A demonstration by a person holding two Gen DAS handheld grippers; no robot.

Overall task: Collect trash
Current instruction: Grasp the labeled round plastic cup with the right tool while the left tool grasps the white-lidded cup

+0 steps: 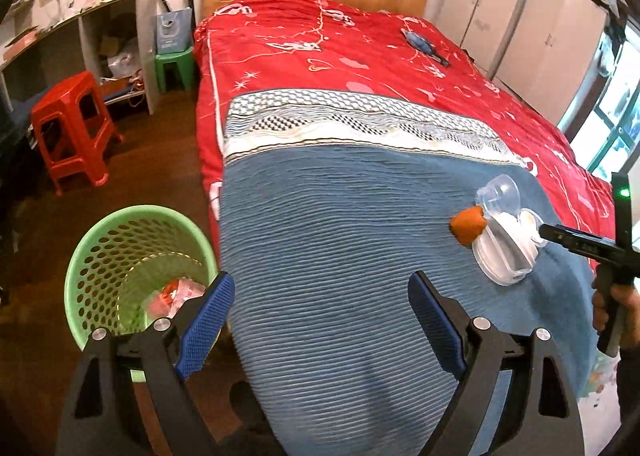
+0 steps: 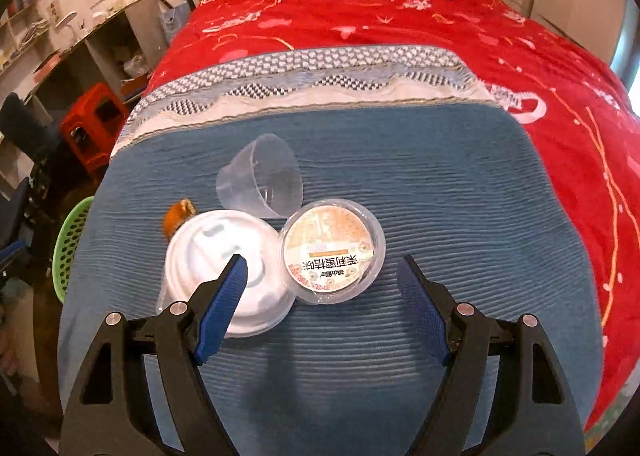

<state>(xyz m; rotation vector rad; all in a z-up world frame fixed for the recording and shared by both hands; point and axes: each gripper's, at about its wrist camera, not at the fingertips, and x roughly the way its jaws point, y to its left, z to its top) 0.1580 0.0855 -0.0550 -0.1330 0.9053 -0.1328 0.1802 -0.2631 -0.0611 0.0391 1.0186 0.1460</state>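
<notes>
On the blue blanket point(image 1: 340, 236), seen from the left wrist, the trash cluster lies well to the right of the left gripper point(image 1: 320, 320), whose jaws stand spread and empty over bare blanket. The cluster comprises a clear cup point(image 1: 498, 191), a white lid point(image 1: 500, 252) and an orange scrap point(image 1: 468, 225) touching the lid's left edge. The right gripper's body point(image 1: 580, 242) sits just beside the cluster, far nearer than the left. The green basket point(image 1: 132, 256) stands on the floor left of the blanket, below the left gripper's left finger, with wrappers already inside. From the right wrist, the right gripper point(image 2: 322, 288) is spread wide and holds nothing. The labelled tub point(image 2: 332, 252) lies just ahead, between the fingers' lines; the lid point(image 2: 224, 272) touches the tub's left side, partly behind the left finger. The cup point(image 2: 260, 175) lies tipped just beyond both. Judgement: the right arm is placed for the tub, straight ahead.
</notes>
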